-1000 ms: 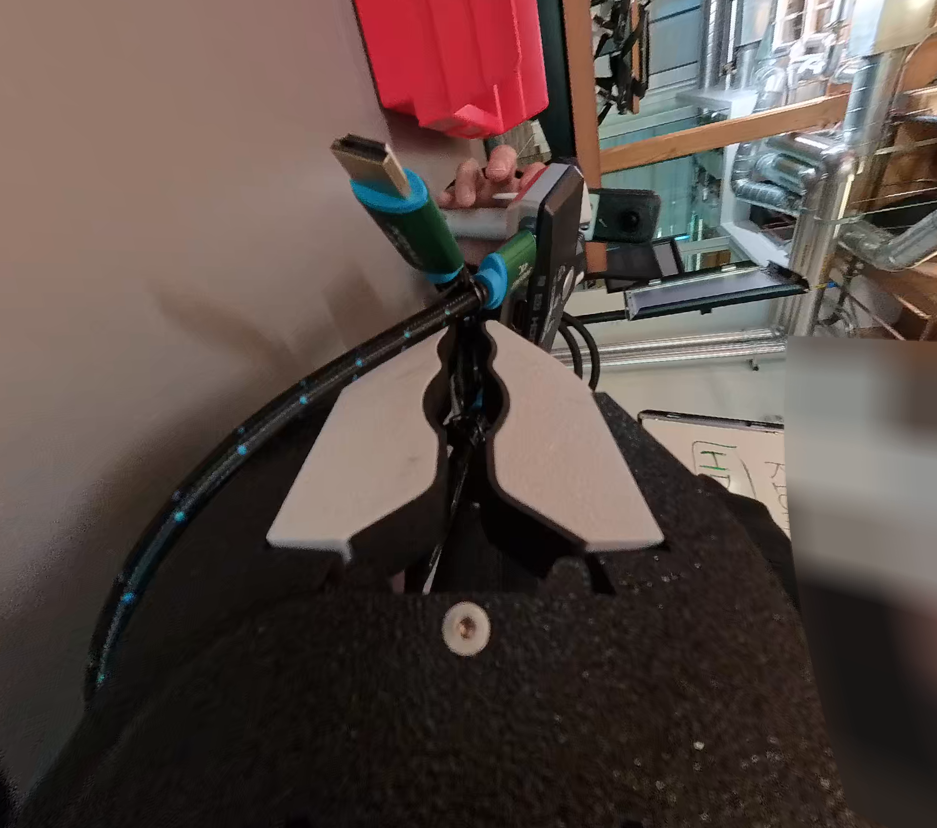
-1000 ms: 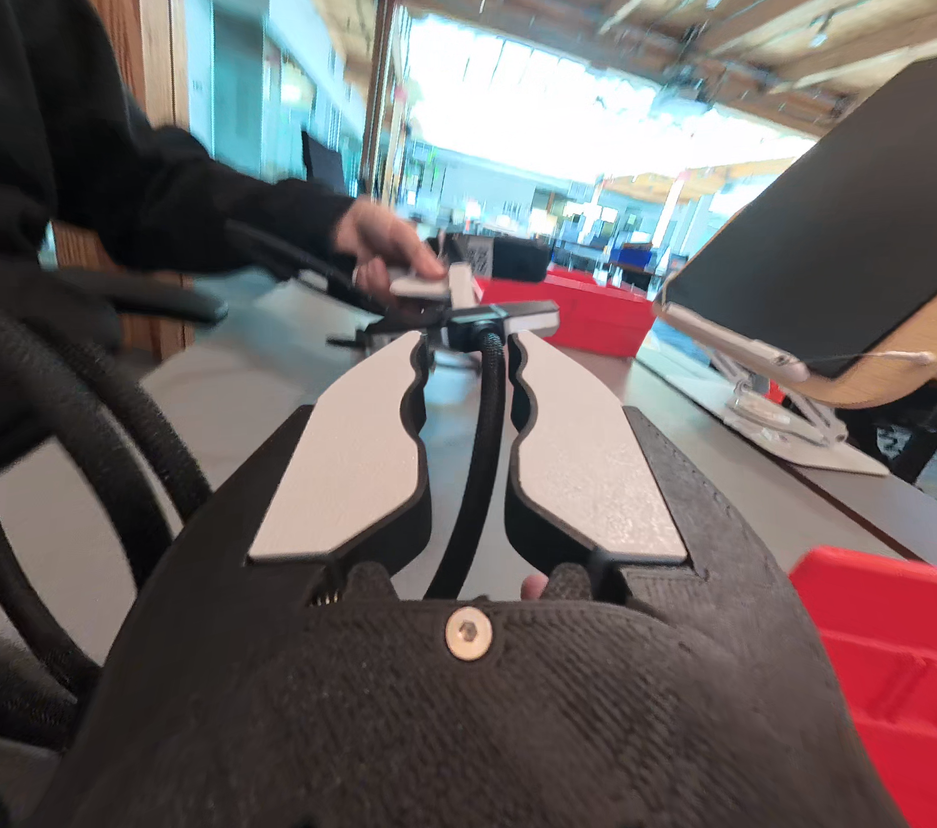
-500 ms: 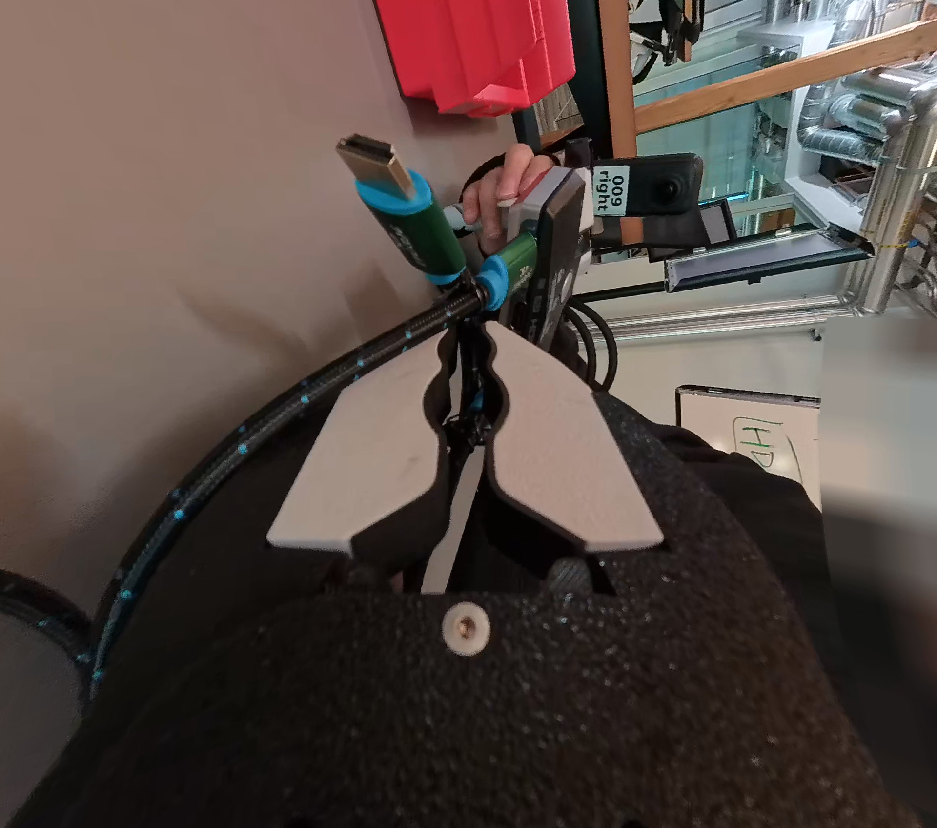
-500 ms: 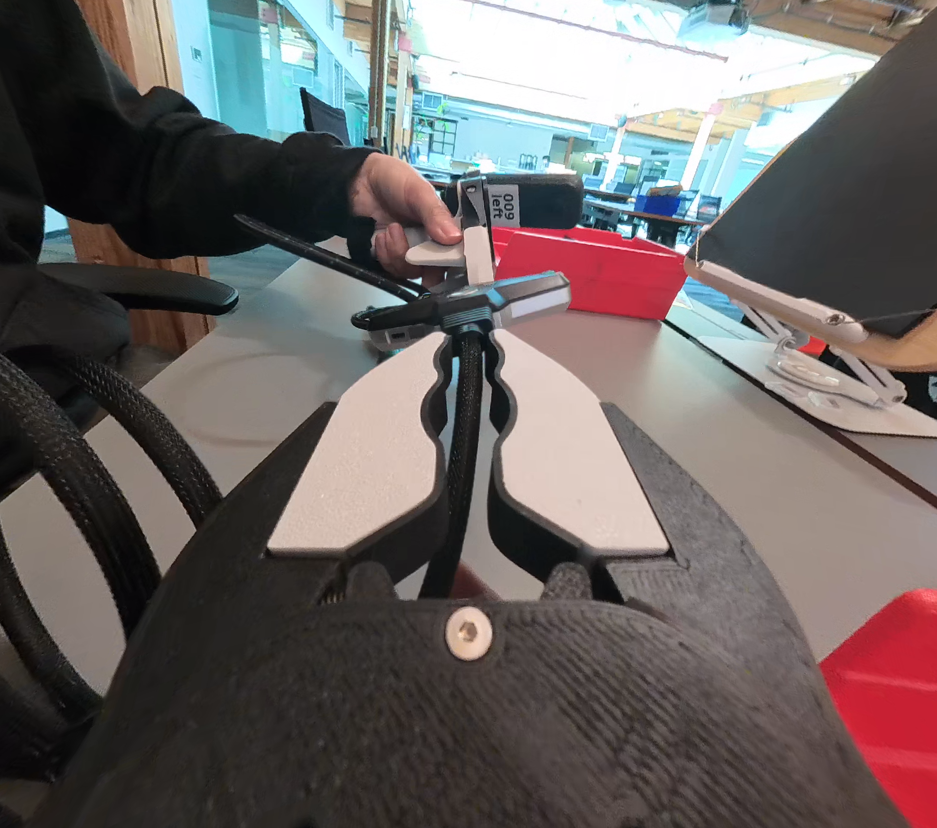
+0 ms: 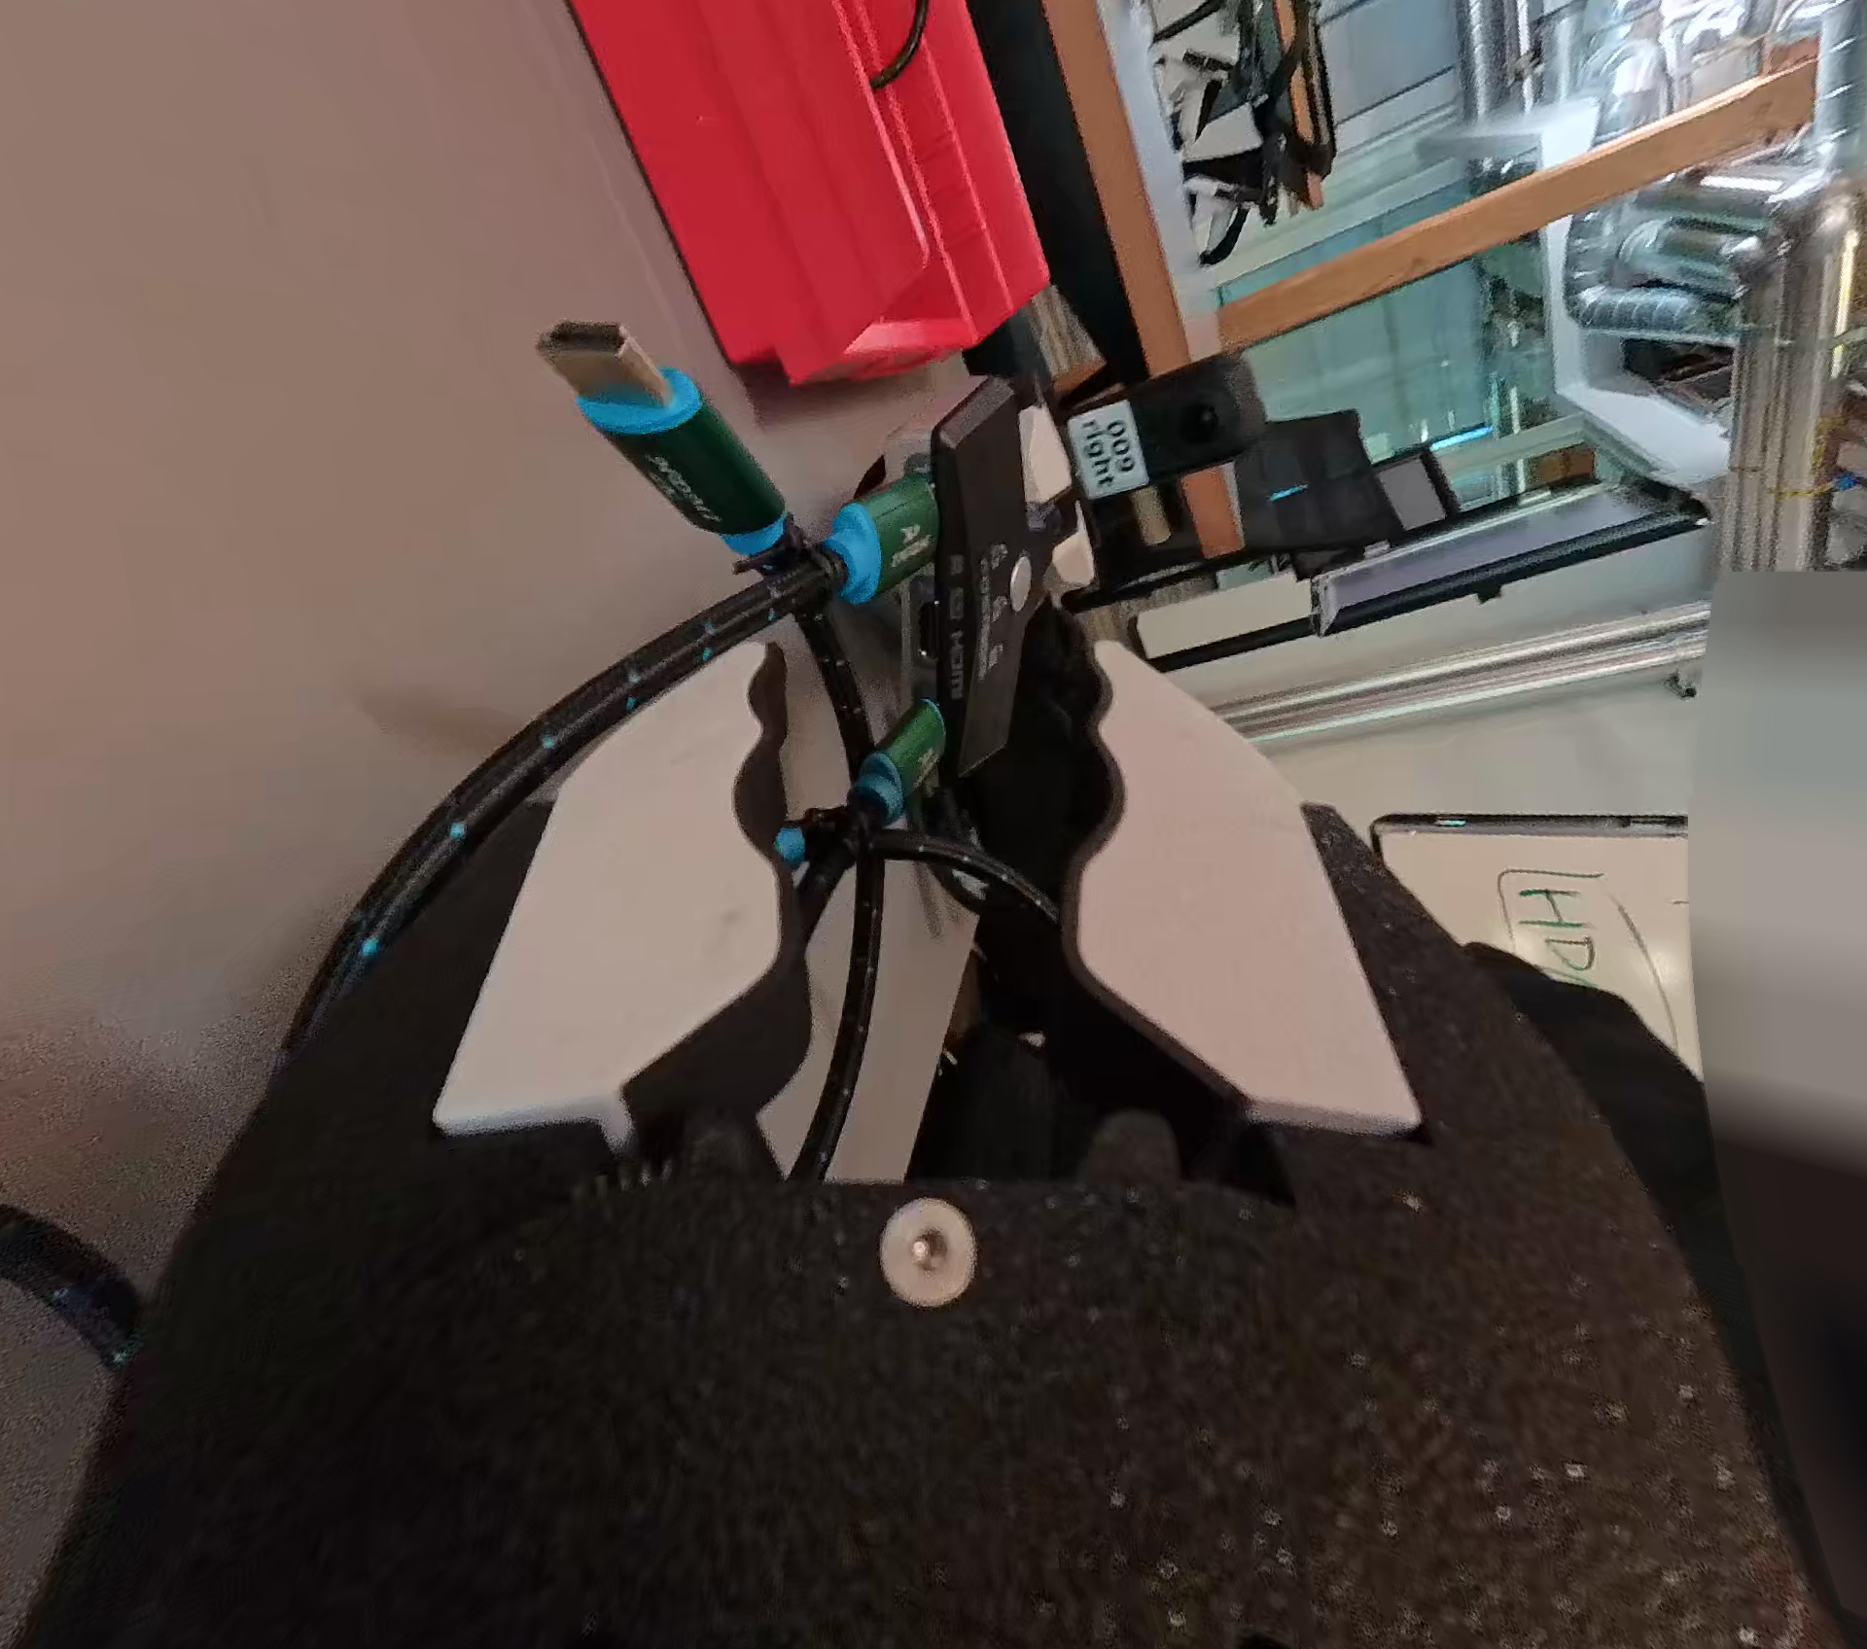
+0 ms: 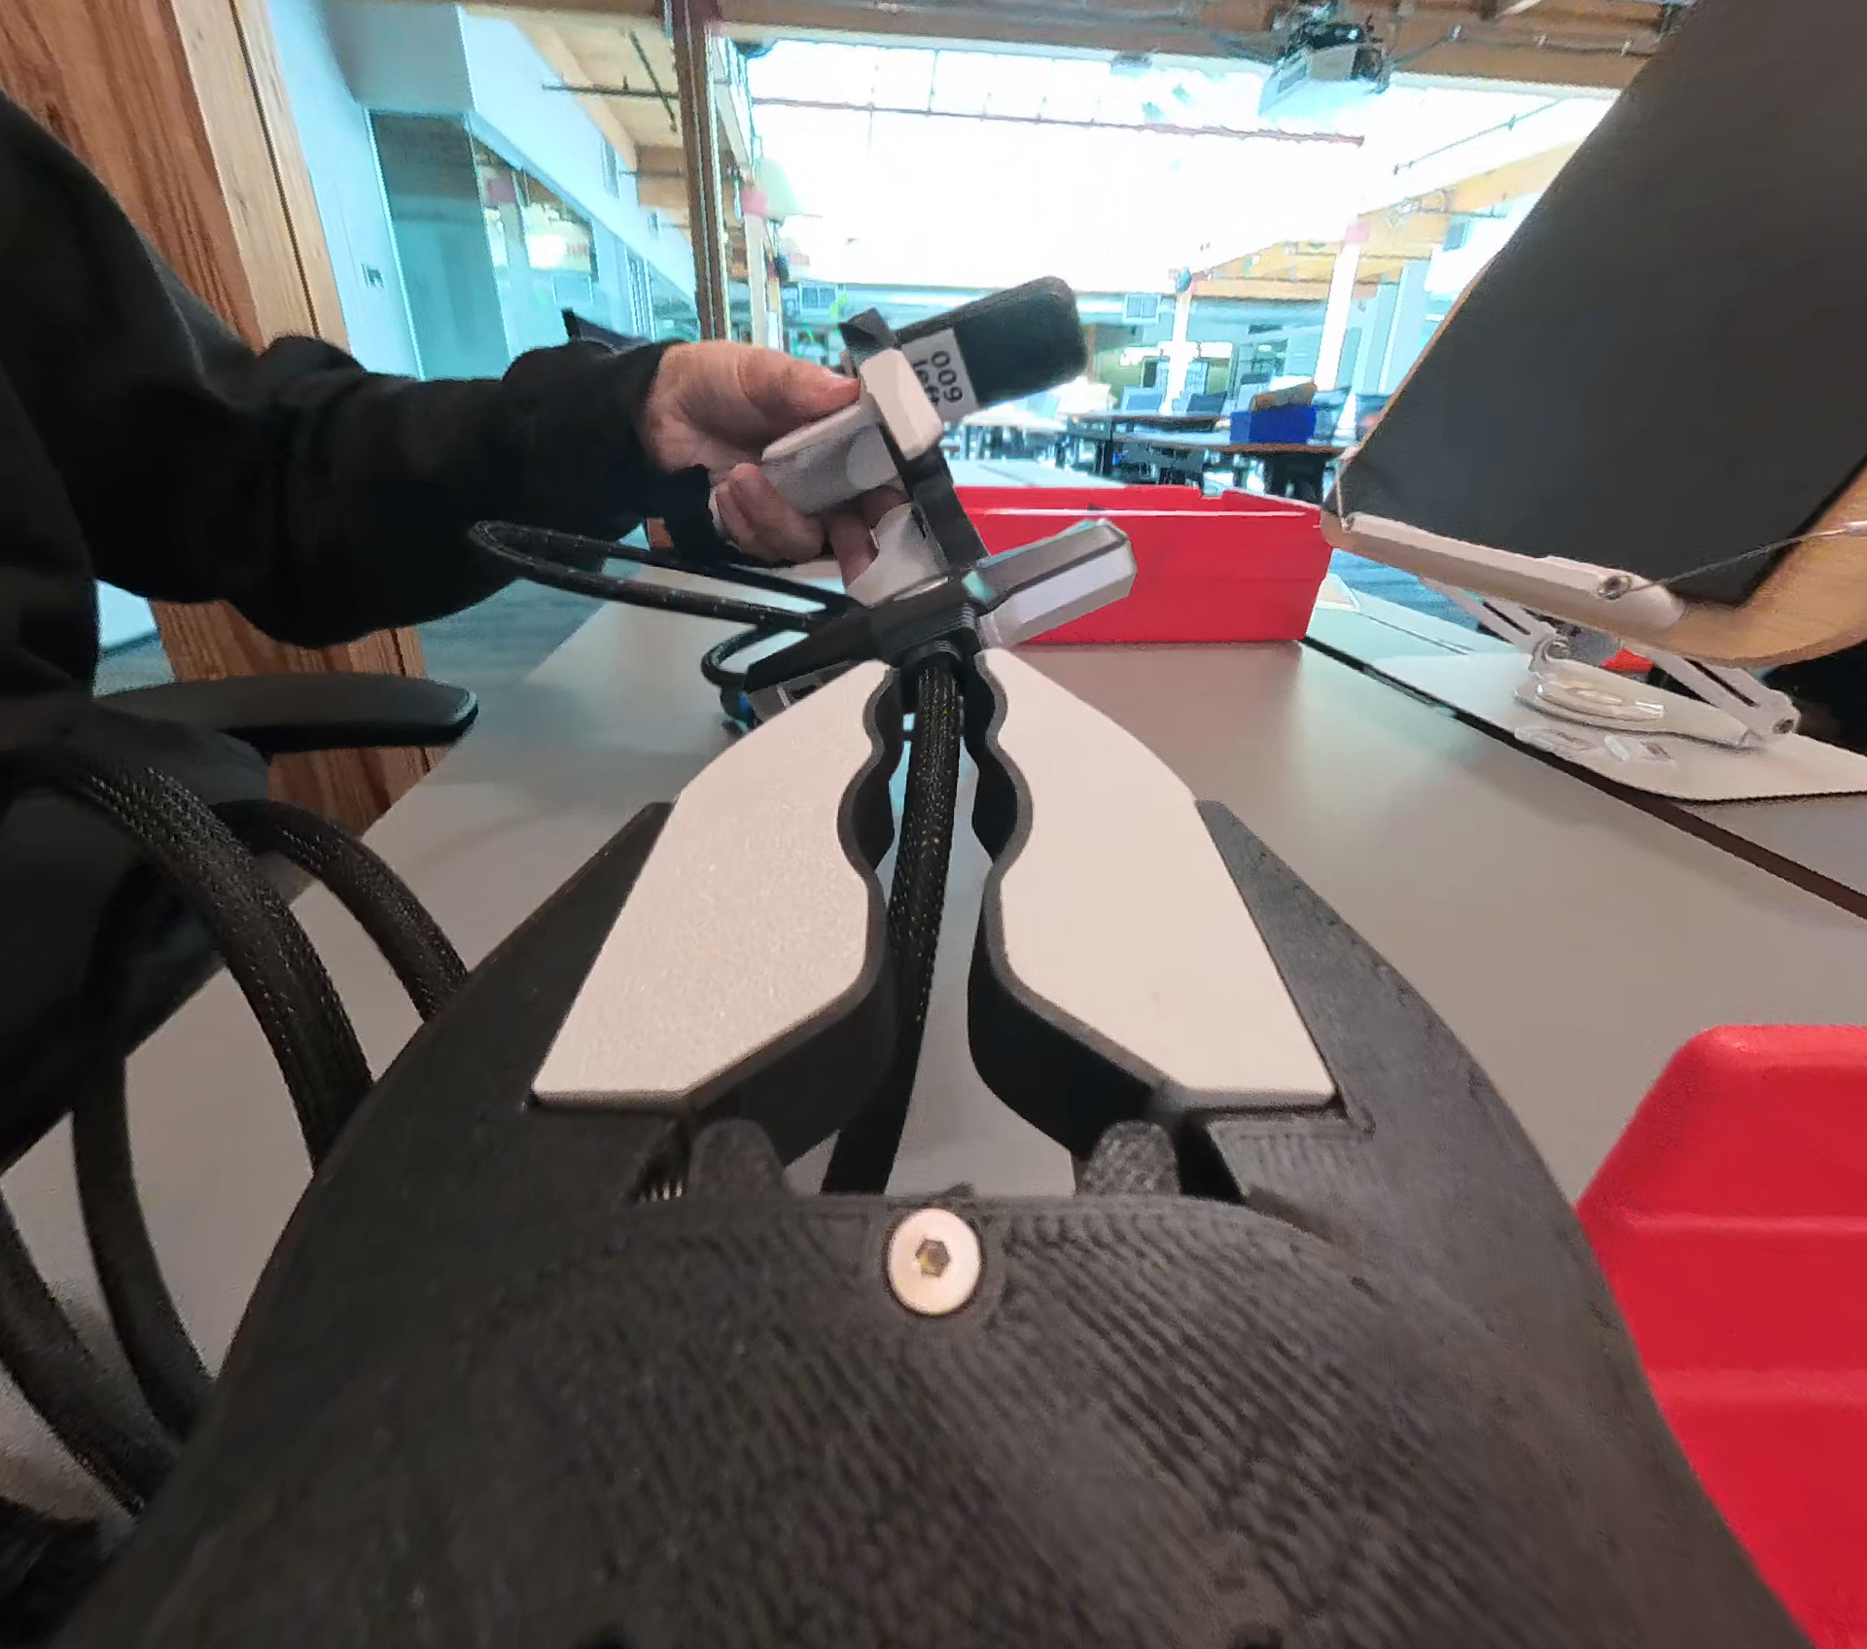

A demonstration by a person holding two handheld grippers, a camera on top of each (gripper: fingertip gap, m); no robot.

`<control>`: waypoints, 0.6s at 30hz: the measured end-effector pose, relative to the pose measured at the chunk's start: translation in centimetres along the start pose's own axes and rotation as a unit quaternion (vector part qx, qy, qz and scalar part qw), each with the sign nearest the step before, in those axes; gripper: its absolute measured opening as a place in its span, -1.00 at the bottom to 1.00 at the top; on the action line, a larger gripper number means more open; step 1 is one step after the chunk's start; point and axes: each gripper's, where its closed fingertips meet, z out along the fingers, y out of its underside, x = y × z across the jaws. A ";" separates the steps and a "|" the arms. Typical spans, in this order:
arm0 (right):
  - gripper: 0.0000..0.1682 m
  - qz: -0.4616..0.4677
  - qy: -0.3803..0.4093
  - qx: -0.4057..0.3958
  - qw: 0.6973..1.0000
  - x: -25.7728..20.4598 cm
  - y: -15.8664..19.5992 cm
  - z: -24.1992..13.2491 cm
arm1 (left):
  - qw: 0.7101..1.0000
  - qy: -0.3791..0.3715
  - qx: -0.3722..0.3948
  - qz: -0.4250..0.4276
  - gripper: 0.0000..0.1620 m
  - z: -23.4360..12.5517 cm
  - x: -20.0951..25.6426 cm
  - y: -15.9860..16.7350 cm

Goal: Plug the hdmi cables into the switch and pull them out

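Note:
The black HDMI switch [image 5: 975, 580] stands on edge above the grey table [image 5: 253, 287]. Two green plugs with blue collars sit in its side, an upper plug [image 5: 894, 535] and a lower plug [image 5: 909, 752]. A third green plug [image 5: 677, 449] hangs free with its metal end bare. My left gripper [image 5: 935, 661] is open, its jaws either side of the lower plug and the switch, touching neither. My right gripper [image 6: 935, 676] is shut on the black braided cable [image 6: 924, 843] just behind the switch [image 6: 818, 651]. It also shows beyond the switch in the left wrist view [image 5: 1056, 489].
A red bin [image 5: 768, 65] stands on the table behind the switch and also shows in the right wrist view [image 6: 1142, 560]. Another red bin [image 6: 1738, 1297] is at the near right. A dark screen on a stand [image 6: 1616, 388] is to the right. Cable loops [image 6: 253, 944] and a chair arm [image 6: 303, 707] are at the left.
My left gripper has opened and let go of the lower plug's cable, which now shows seated in the switch. My right gripper has kept its hold on the braided cable.

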 end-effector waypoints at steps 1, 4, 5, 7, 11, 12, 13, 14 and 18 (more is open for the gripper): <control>-0.86 0.006 -0.002 0.013 1.000 0.0 -0.4 -0.2 | 1.000 0.008 0.010 -0.002 -0.32 -0.3 0.5 -0.4; -0.86 0.019 0.010 0.038 0.999 0.5 -1.0 -0.8 | 0.994 0.089 0.057 -0.003 -0.38 -1.8 4.2 -1.9; -0.86 0.022 0.015 0.045 0.999 0.8 -1.1 -1.1 | 0.991 0.114 0.074 0.008 -0.40 -2.5 5.7 -2.4; -0.86 0.026 0.013 0.065 0.997 0.8 -1.8 -1.5 | 0.985 0.122 0.096 0.070 -0.39 -3.6 7.9 -2.9; -0.86 0.038 0.003 0.120 0.992 0.7 -3.2 -2.1 | 0.953 -0.009 0.109 0.281 -0.34 -5.0 7.7 -2.7; -0.86 0.043 0.000 0.137 0.990 0.7 -3.7 -2.3 | 0.939 -0.041 0.114 0.321 -0.31 -5.4 7.3 -2.6; -0.87 0.049 -0.001 0.155 0.987 0.7 -4.1 -2.7 | 0.925 -0.068 0.124 0.353 -0.24 -6.0 6.7 -2.5; -0.87 0.056 -0.005 0.175 0.983 0.8 -4.6 -3.0 | 0.909 -0.098 0.138 0.380 -0.20 -6.6 5.8 -2.5; -0.87 0.083 -0.024 0.270 0.959 0.9 -6.7 -4.8 | 0.859 -0.179 0.243 0.413 -0.20 -10.0 0.9 -3.1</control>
